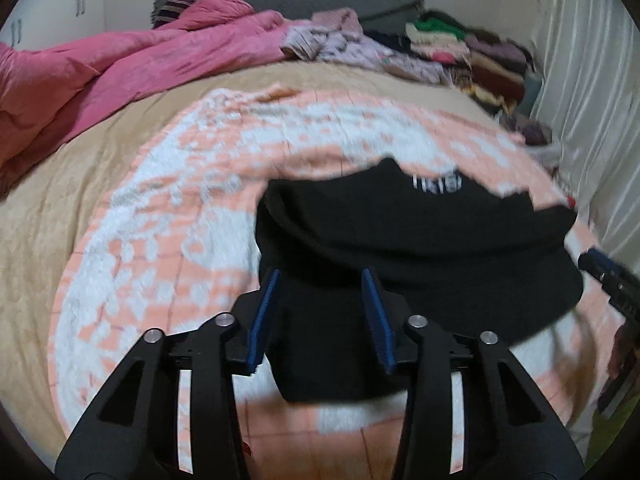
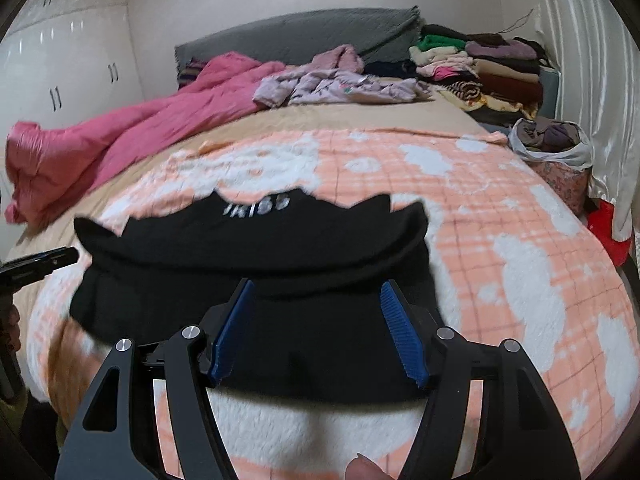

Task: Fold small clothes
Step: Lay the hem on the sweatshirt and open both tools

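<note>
Left gripper hangs part-open, nothing pinched, over the black garment's left end; its long axis runs across toward the right gripper (gaping wider, likewise empty), above the right end, both equally near.

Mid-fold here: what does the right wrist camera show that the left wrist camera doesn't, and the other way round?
Only the right wrist view shows the white wardrobe doors, a cloth-filled bag, something red by the curtain, and the left gripper at its left edge. Only the left wrist view shows the right gripper at its right edge. Both show the black garment on the peach-and-white blanket, the pink quilt and the stacked clothes.
</note>
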### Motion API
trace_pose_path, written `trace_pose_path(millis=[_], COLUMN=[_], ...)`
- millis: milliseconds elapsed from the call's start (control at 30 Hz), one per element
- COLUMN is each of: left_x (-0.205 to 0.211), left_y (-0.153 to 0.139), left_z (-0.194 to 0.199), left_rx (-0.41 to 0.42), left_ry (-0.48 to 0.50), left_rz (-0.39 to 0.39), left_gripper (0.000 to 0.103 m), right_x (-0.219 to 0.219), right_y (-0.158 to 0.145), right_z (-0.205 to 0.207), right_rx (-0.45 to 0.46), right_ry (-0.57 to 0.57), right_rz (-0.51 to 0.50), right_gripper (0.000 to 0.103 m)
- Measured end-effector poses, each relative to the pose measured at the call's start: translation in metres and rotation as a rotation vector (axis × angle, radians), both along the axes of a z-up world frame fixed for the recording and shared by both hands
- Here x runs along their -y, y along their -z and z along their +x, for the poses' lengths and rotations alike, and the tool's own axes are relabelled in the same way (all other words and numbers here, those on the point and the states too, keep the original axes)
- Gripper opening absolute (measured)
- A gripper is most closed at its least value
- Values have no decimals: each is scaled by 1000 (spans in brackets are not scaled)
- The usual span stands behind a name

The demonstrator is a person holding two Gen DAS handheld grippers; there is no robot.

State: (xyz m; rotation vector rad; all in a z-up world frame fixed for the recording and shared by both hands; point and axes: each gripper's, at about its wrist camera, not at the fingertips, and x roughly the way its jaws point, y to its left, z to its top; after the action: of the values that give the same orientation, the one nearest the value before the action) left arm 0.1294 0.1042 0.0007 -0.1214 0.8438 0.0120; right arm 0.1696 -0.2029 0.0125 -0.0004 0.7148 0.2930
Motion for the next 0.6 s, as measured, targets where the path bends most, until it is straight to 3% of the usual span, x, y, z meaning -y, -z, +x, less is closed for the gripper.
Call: trace_pose_path(millis=[300,600], left_x=[38,40], left_y=[31,30], left_z=[17,59], left_rx=[-52,-59], left_ry=[76,71], left_rz=[190,214], left_gripper=[32,32], right_x=[-32,-50], right_y=[39,52], right_z=[8,58], right_rx=[-76,-106], right_ry=[-49,-62], right_rz=[-115,-158], right_gripper=[63,64])
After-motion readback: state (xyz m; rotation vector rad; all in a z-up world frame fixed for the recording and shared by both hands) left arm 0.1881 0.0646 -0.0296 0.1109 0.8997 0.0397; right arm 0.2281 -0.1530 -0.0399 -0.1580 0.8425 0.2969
